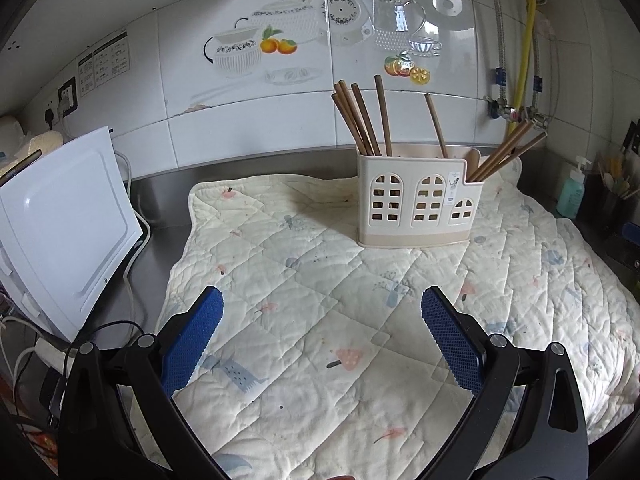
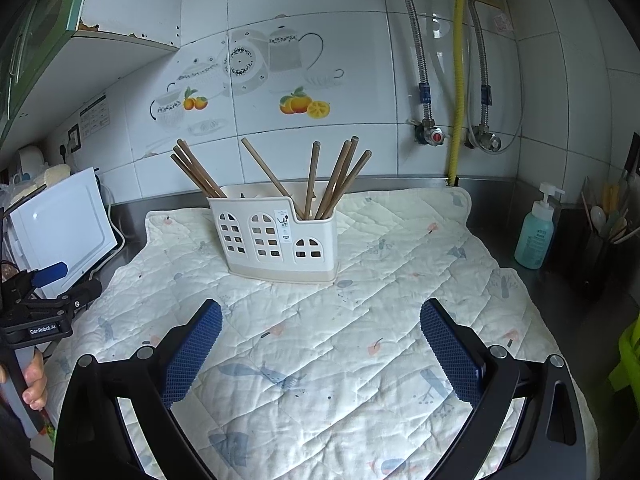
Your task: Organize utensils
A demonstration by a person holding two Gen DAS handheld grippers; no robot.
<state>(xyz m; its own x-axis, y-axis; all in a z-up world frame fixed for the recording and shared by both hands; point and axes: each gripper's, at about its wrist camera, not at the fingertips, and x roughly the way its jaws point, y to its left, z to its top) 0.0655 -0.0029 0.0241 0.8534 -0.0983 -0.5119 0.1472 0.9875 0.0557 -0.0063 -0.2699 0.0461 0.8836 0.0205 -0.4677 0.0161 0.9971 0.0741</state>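
Chopsticks (image 1: 362, 120) (image 2: 200, 170) stand tilted in a cream utensil holder (image 1: 416, 204) (image 2: 276, 240) with window-shaped cutouts; one bunch leans out of the left compartment, single sticks in the middle, another bunch (image 1: 506, 156) (image 2: 338, 178) fans out of the low right compartment. Holder sits upright on a quilted mat (image 1: 320, 320) (image 2: 340, 340), toward its far side, mat spread on a steel worktop (image 1: 160, 200) (image 2: 560, 300) against a tiled wall (image 1: 240, 92) (image 2: 360, 140) with teapot and orange decals. Left gripper (image 1: 322, 304), jaws released and wide apart, nothing between them, hovers over the mat near side, well apart from the holder; in the right wrist view it shows at far left (image 2: 48, 280), held by a hand (image 2: 34, 384). Right gripper (image 2: 320, 314), jaws likewise spread, empty, over the mat, holder ahead. White appliance (image 1: 60, 232) (image 2: 64, 224) on the left of the mat, cables beside it. Blue soap bottle (image 1: 572, 196) (image 2: 536, 236) on the right, a dark cup of spoons (image 2: 608, 224) just past it. Yellow pipe (image 1: 524, 60) (image 2: 458, 80) and braided hoses run down the wall.
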